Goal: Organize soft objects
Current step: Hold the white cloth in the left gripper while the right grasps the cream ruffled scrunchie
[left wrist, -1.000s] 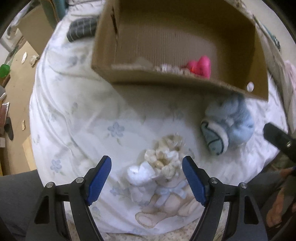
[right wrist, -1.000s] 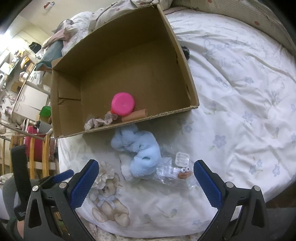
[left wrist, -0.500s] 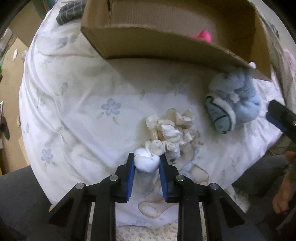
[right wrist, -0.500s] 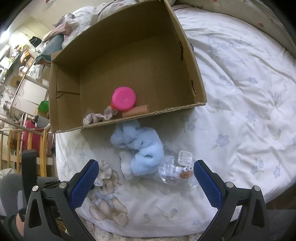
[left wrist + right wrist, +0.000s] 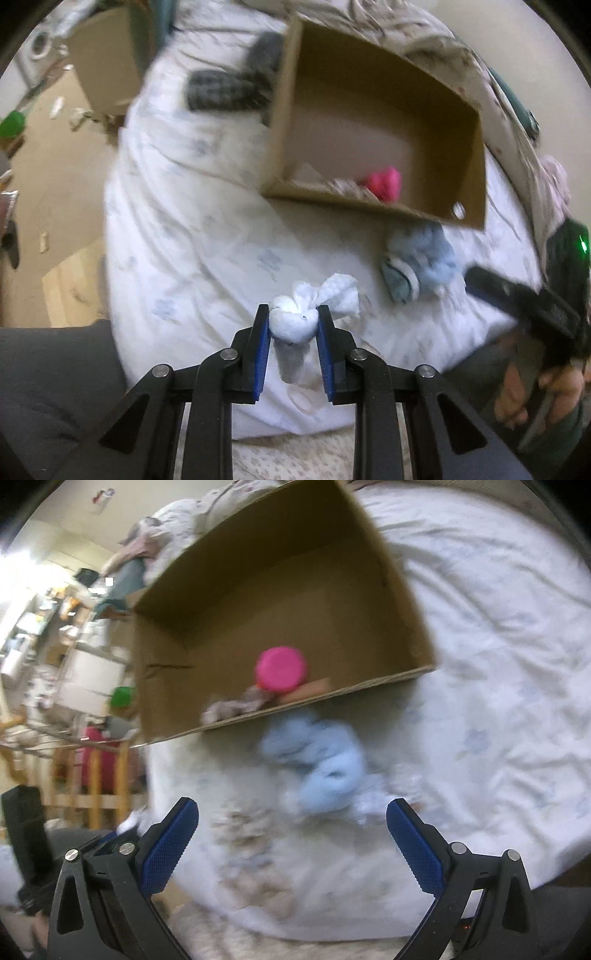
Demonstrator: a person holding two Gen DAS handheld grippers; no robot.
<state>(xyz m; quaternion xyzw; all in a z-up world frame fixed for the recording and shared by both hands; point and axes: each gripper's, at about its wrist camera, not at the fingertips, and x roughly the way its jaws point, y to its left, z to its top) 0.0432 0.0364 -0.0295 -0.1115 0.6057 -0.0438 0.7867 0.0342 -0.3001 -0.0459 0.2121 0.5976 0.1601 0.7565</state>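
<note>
My left gripper (image 5: 292, 326) is shut on a knotted white ruffled cloth (image 5: 295, 321), lifted off the bed; its frilled end (image 5: 340, 293) sticks out to the right. A blue plush toy (image 5: 421, 266) (image 5: 325, 764) lies on the white sheet just in front of the open cardboard box (image 5: 476, 166) (image 5: 406, 602). Inside the box sit a pink object (image 5: 382, 182) (image 5: 280, 670) and a crumpled cloth (image 5: 232, 707). My right gripper (image 5: 291, 838) stands open over the sheet, below the blue plush, with nothing between its fingers.
A dark checked cloth (image 5: 221, 90) lies on the bed left of the box. The bed's left edge drops to a floor with clutter (image 5: 59, 155). A wooden chair (image 5: 96, 771) stands beyond the bed. A hand (image 5: 535, 391) holds the right gripper.
The left gripper closed on the white cloth's knot and lifted it off the bed. The box's inside has come back into its view. The right gripper stayed in place, tilting slightly.
</note>
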